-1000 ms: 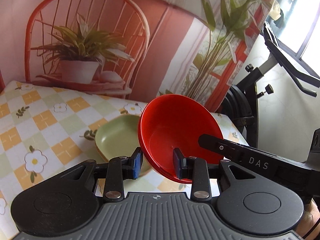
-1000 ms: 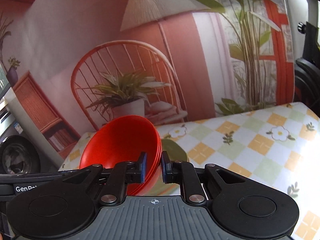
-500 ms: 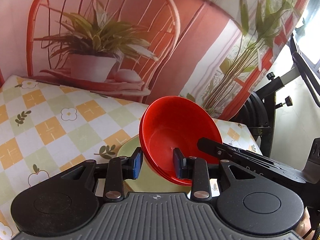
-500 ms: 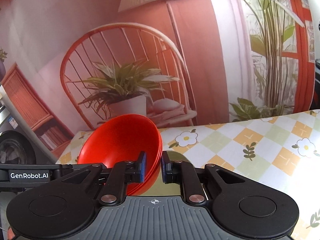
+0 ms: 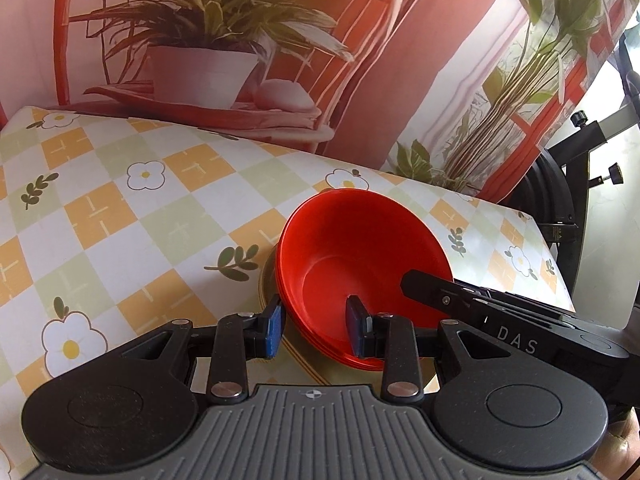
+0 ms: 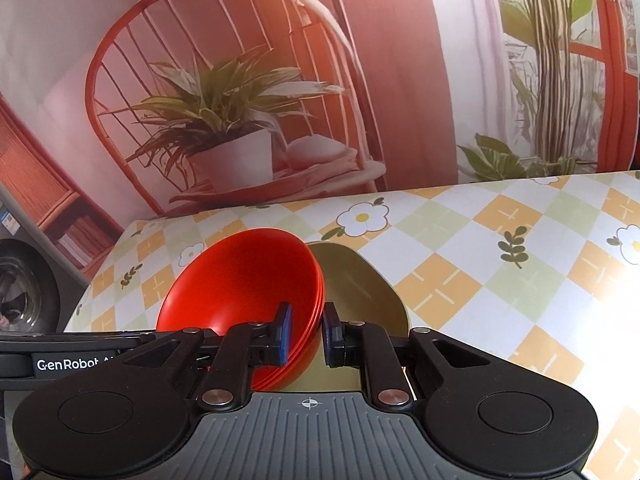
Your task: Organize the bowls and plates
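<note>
**Red bowls held over the green plate, release still to come**

The right gripper (image 6: 305, 332) is clamped on the rim of the red bowls (image 6: 244, 280), one blue pad inside the rim and the other against the outer wall. The stacked edges at the rim suggest several bowls nested together, though the exact count is hard to read through the fisheye lens. The stack tilts, its opening turned toward the left gripper (image 5: 314, 330).

The left gripper has its jaws apart. One pad sits inside the bowl's hollow and the other just outside the near rim, so the wall passes between them with a visible gap on the outer side; it straddles the rim without pinching it.

Directly beneath and just ahead of both grippers lies the green plate (image 6: 362, 292), flat on the checked tablecloth (image 5: 120, 208). From the right wrist view the plate shows just beyond the right-hand pad, with the bowl's lower edge close to it; whether the base already touches the plate cannot be told from either view.

As for progress, the bowls appear to be already gathered into one stack and brought to the plate. What seems left is to level the stack, seat it on the plate, and open the right gripper. No other crockery shows on the cloth ahead of either gripper.
</note>
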Action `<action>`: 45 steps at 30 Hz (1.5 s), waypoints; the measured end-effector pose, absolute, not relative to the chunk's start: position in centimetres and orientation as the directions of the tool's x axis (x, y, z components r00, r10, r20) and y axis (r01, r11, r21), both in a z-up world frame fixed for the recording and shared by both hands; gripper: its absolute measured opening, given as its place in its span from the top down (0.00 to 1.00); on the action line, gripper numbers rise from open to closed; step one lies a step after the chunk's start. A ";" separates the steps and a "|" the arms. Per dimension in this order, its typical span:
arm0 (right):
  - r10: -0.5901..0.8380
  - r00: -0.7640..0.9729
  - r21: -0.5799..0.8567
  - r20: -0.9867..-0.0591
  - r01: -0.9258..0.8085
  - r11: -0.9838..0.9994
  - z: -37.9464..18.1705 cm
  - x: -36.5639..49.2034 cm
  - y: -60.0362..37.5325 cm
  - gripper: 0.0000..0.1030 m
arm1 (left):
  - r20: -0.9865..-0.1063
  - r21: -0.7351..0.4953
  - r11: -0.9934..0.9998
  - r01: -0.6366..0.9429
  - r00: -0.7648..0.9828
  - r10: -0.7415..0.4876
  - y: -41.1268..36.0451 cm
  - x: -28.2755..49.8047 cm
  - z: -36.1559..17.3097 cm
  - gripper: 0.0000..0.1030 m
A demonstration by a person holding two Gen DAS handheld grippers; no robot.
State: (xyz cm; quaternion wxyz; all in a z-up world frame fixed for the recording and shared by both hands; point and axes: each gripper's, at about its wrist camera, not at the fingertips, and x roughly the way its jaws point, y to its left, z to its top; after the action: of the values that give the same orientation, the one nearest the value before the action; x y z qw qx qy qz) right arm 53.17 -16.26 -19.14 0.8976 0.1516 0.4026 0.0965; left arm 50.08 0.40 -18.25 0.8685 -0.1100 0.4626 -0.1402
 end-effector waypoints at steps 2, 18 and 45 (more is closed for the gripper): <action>0.289 0.654 0.346 -0.699 -0.046 0.937 -19.2 53.2 -16.2 0.86 | -0.778 -0.318 0.938 0.139 0.526 -0.342 0.3 50.1 -18.5 0.67; 0.226 0.678 0.287 -0.700 -0.023 0.958 -17.6 51.7 -16.5 0.80 | -0.776 -0.206 0.969 0.135 0.581 -0.246 0.2 48.9 -17.0 0.58; 0.138 0.888 0.184 -0.439 -0.061 0.981 -2.9 32.0 -18.3 0.14 | -0.548 -0.056 0.992 0.110 0.827 -0.122 2.6 29.0 -2.4 0.26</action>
State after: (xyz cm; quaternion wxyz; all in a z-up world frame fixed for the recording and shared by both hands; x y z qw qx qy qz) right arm 32.02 -18.30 -2.90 0.9680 0.0829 0.2313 0.0513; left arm 28.95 2.63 -2.40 0.9558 -0.0109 0.2874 -0.0607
